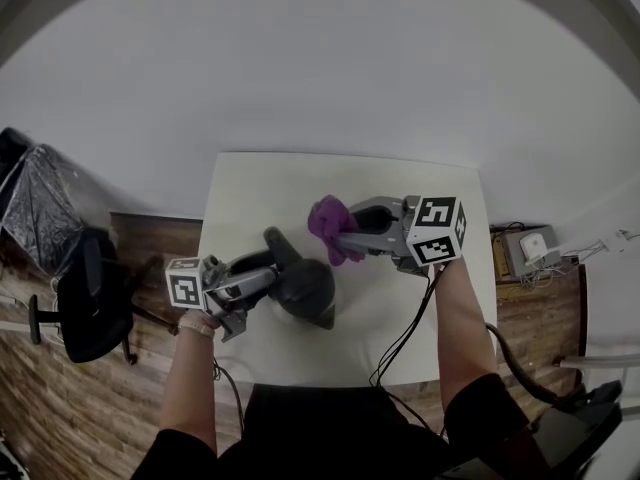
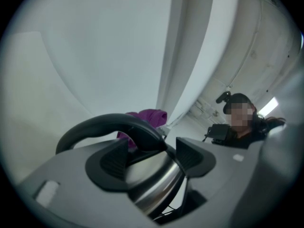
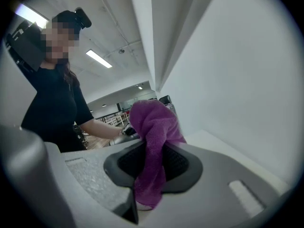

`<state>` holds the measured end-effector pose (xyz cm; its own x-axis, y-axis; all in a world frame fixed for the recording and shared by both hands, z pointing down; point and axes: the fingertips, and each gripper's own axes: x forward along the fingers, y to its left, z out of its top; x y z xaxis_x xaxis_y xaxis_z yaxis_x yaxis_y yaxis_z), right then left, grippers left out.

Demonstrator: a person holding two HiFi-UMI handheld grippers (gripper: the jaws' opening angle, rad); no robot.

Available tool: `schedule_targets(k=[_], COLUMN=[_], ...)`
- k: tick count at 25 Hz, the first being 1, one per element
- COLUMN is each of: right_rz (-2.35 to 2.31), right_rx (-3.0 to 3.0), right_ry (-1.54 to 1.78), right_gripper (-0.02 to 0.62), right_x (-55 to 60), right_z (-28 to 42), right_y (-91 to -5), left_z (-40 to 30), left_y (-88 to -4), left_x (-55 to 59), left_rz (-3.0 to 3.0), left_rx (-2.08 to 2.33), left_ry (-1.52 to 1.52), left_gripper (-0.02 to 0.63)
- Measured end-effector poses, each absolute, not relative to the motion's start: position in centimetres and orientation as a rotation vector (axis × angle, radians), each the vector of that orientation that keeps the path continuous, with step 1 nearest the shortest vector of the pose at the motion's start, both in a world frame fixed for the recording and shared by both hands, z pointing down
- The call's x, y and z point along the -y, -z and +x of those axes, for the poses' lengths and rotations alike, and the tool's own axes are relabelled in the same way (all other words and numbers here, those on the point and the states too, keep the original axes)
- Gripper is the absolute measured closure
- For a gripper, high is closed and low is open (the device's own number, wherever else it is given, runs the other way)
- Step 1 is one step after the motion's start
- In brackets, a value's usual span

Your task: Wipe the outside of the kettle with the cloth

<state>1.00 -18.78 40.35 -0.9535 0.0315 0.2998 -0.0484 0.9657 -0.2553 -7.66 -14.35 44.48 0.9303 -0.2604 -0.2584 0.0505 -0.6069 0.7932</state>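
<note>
Cloth [image 1: 328, 226] of purple terry, clamped in right gripper [image 1: 346, 243], hangs just beyond dark steel kettle [image 1: 306, 286] held wide-jawed by left gripper [image 1: 268, 274].

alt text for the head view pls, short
From above: at a white table, a person's left gripper grips a dark kettle, while the right gripper holds a bunched purple cloth close above it. A black chair stands on the wooden floor at left.
</note>
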Motion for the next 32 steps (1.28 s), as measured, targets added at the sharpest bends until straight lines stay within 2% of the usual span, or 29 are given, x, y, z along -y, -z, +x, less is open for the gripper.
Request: schedule_targets(k=[11,24,32], right_rz=[-0.327,-0.189,-0.053], right_rx=[2.735,2.662,2.565], right_ry=[-0.557,-0.759,-0.733], right_gripper=[0.508,0.508,0.508], right_x=[16.7,17.1,16.1], right_z=[-3.2,-2.2,-0.5], right_y=[-43.0,-49.4,-54.0], left_z=[-7.6,-7.6,-6.7], left_y=[-44.4,-44.5,-44.2], left_x=[14.2,14.0,13.8], left_rz=[2.175,2.185,2.251], left_rx=[0.175,0.178,0.193], left_ry=[0.435,0.407,0.339], left_gripper=[0.305,0.311,0.325])
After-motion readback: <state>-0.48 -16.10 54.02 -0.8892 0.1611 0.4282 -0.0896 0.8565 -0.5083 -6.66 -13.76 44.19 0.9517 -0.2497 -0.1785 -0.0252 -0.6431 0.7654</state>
